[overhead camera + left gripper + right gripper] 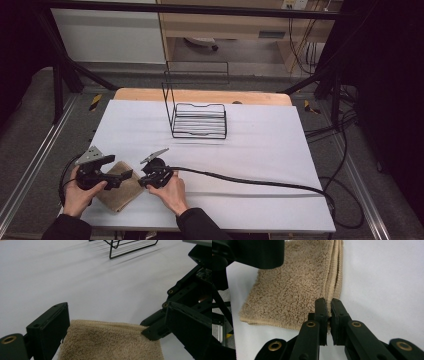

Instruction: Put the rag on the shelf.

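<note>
- Now, folded tan towel (119,191) lying flat, lower left of high view, on white table (260,150).
- R gripper (328,315) pinched shut on towel's corner edge.
- L gripper (112,327) jaws wide apart, straddling towel, not clamping.
- Wire rack (199,120) upper centre, well apart.

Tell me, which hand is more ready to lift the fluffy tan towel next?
The right. The right gripper has its jaws pinched shut on the corner of the folded tan terry towel. The left gripper has wide-open jaws either side of the towel's edge, not squeezing it.
</note>
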Tool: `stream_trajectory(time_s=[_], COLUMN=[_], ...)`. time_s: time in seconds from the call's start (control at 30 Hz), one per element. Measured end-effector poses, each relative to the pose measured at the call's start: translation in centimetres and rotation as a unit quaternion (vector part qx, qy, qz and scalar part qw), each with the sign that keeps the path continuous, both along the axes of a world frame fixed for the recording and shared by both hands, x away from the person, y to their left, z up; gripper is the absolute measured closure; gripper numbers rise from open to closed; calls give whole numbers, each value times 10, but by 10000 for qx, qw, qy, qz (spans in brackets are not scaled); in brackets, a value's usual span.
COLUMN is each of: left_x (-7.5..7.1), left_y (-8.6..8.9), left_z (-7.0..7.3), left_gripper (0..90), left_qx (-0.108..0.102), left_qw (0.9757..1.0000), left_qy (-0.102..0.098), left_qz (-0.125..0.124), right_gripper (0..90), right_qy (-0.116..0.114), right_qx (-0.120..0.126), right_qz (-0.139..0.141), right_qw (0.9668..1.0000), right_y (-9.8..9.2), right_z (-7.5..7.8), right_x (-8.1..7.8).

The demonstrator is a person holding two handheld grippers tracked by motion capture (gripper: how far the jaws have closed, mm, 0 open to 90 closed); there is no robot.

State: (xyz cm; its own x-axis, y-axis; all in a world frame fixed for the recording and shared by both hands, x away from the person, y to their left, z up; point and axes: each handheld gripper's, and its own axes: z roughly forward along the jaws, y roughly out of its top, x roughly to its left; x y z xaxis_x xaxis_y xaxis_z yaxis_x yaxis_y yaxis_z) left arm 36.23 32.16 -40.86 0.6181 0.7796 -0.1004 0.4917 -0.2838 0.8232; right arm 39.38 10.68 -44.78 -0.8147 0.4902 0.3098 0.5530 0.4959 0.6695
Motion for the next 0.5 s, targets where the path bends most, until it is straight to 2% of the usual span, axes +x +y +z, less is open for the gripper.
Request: stream_trajectory(time_s=[0.33,0.5], left_x=[-1,-1], left_y=[1,0], left_z=[2,2], left_gripper=[58,58], left_qx=[-13,-19], left_qw=[10000,10000], left_qy=[-34,-28], left_qz=[3,3], right_gripper=[854,854], right_qy=[-169,-242], right_qx=[-206,-338], right_qz=[-46,-285], right_qw=[9996,9987], right_y=[-11,-36], right_z=[17,25], right_x=[1,5])
